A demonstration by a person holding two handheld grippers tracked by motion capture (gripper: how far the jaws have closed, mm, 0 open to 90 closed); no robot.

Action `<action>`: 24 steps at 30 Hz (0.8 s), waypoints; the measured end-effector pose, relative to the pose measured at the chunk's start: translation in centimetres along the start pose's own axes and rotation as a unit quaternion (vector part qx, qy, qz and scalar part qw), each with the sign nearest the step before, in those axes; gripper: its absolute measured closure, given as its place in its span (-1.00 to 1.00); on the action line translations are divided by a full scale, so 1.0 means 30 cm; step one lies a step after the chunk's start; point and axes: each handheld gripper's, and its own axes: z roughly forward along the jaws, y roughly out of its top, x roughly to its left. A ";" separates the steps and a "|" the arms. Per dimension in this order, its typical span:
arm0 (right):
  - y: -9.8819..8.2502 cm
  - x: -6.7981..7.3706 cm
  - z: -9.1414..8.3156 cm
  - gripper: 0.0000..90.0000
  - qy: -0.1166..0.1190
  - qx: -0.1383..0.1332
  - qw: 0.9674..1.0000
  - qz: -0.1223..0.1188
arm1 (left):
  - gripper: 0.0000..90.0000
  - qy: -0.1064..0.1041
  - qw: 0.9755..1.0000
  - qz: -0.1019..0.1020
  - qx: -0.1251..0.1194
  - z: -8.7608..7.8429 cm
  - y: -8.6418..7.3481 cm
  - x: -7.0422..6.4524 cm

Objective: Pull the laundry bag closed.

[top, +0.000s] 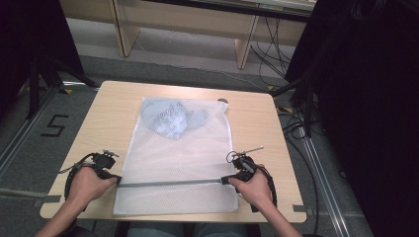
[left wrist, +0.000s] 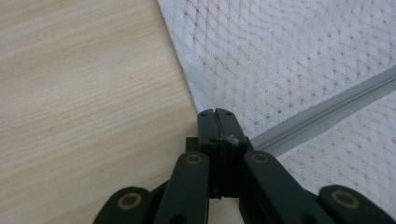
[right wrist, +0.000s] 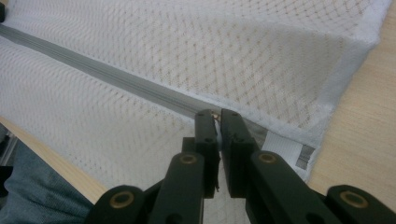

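Wooden table (top: 99,123), a white mesh laundry bag (top: 173,168) flat on it, a gripper at each end of its grey zipper (top: 168,183).

Nearest the person, the left gripper (left wrist: 217,112) has its jaws pressed together on the zipper's left end at the bag's edge; the right gripper (right wrist: 217,113) is pinched, a sliver apart, on what looks like the zipper pull at the right end. The zipper appears fully closed, so zipping seems done or unzipping not begun. Farther off, a bluish garment (top: 170,118) sits inside the bag.
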 end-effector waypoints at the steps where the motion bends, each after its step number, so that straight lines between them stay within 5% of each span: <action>1: 0.000 -0.004 -0.001 0.93 -0.002 -0.001 1.000 0.001 | 1.00 0.000 1.000 0.000 0.000 0.000 0.000 0.000; 24: -0.011 -0.037 -0.012 0.93 -0.001 0.002 1.000 0.013 | 1.00 0.000 1.000 0.003 0.002 -0.001 0.000 0.002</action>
